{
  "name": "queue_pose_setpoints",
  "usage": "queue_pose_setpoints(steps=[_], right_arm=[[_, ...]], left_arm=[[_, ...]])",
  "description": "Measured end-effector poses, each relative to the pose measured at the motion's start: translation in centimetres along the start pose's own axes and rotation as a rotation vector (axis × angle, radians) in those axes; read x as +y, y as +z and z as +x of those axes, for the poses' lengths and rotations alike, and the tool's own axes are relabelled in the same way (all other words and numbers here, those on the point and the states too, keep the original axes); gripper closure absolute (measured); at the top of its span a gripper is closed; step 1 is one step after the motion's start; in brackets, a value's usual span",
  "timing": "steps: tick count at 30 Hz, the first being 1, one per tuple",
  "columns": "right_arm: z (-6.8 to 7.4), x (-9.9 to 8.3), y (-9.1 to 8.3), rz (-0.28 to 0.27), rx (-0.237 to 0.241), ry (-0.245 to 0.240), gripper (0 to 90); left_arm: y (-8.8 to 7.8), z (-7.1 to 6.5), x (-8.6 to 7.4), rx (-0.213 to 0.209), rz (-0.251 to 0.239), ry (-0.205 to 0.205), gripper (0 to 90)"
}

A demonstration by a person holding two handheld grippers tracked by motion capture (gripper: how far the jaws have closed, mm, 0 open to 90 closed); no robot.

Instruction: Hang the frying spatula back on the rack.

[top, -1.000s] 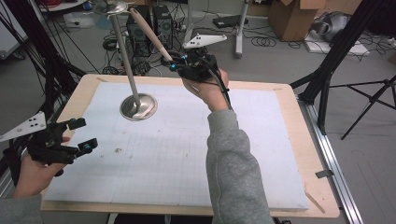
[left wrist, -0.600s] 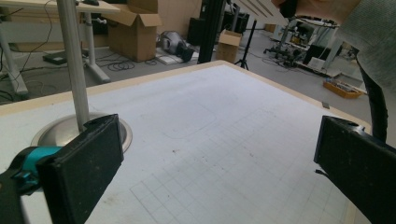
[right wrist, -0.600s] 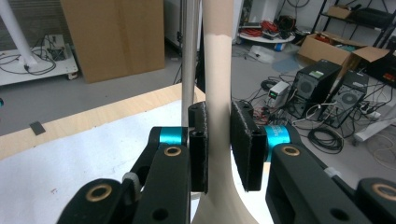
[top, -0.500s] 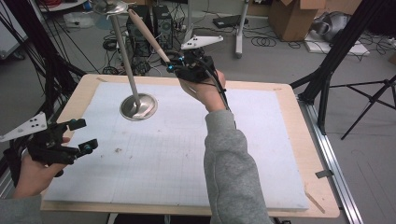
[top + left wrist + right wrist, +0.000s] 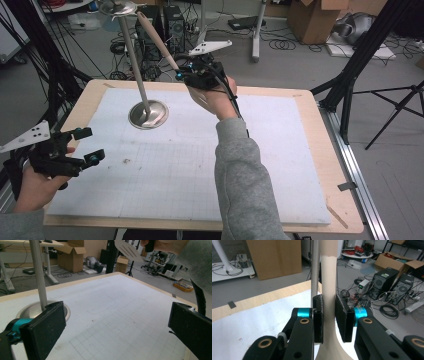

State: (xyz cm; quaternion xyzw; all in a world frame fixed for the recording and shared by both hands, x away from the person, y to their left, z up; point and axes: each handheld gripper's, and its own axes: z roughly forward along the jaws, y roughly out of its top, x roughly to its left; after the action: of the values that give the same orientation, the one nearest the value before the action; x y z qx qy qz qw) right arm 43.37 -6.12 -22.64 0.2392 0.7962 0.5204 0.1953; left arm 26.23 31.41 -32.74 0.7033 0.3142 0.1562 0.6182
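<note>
A beige spatula handle (image 5: 156, 40) slants up and left from my right gripper (image 5: 179, 74), which is shut on it above the far side of the table. In the right gripper view both pads of my right gripper (image 5: 329, 302) press the handle (image 5: 329, 277), and the metal pole (image 5: 314, 267) rises just behind it. The stand's round base (image 5: 148, 114) sits on the white mat, with its pole (image 5: 134, 60) leaning up to a small top disc (image 5: 117, 7). The slotted blade (image 5: 127, 250) hangs by the person's hand. My left gripper (image 5: 91, 145) is open at the table's left edge, nothing between its jaws (image 5: 117, 322).
A white gridded mat (image 5: 200, 165) covers the wooden table (image 5: 327, 150). Beyond the far edge are computer towers (image 5: 165, 25), cables and cardboard boxes (image 5: 312, 20). Black tripod legs (image 5: 350, 95) stand at the right. The person's grey sleeve (image 5: 245, 185) crosses the mat's middle.
My right gripper with the spatula has drifted slightly left, toward the pole. The left gripper has stayed put.
</note>
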Motion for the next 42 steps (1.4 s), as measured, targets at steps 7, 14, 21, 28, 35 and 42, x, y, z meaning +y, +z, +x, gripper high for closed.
queue_pose_setpoints(steps=[7,14,21,28,35,42], right_arm=[[0.1,0.0,0.8,0.008,0.002,0.002,77.4],[0.4,-0.1,1.6,0.019,-0.005,0.000,77.4],[0.7,0.1,1.9,0.017,-0.026,-0.007,77.4],[0.8,0.1,2.0,0.026,-0.035,-0.005,77.4],[1.0,0.2,2.4,0.035,-0.058,-0.002,77.4],[1.1,0.2,2.8,0.043,-0.067,-0.001,77.3]], left_arm=[[-0.2,0.1,-0.1,0.004,-0.002,-0.003,1.8],[-0.3,0.0,-0.1,0.007,0.000,-0.005,1.8],[-0.6,0.0,-0.2,0.014,-0.004,-0.004,1.8],[-0.6,-0.1,-0.2,0.015,0.000,-0.003,1.8],[-0.6,0.0,-0.3,0.016,0.002,-0.008,1.8],[-0.7,0.0,-0.3,0.018,0.003,-0.006,1.8]])
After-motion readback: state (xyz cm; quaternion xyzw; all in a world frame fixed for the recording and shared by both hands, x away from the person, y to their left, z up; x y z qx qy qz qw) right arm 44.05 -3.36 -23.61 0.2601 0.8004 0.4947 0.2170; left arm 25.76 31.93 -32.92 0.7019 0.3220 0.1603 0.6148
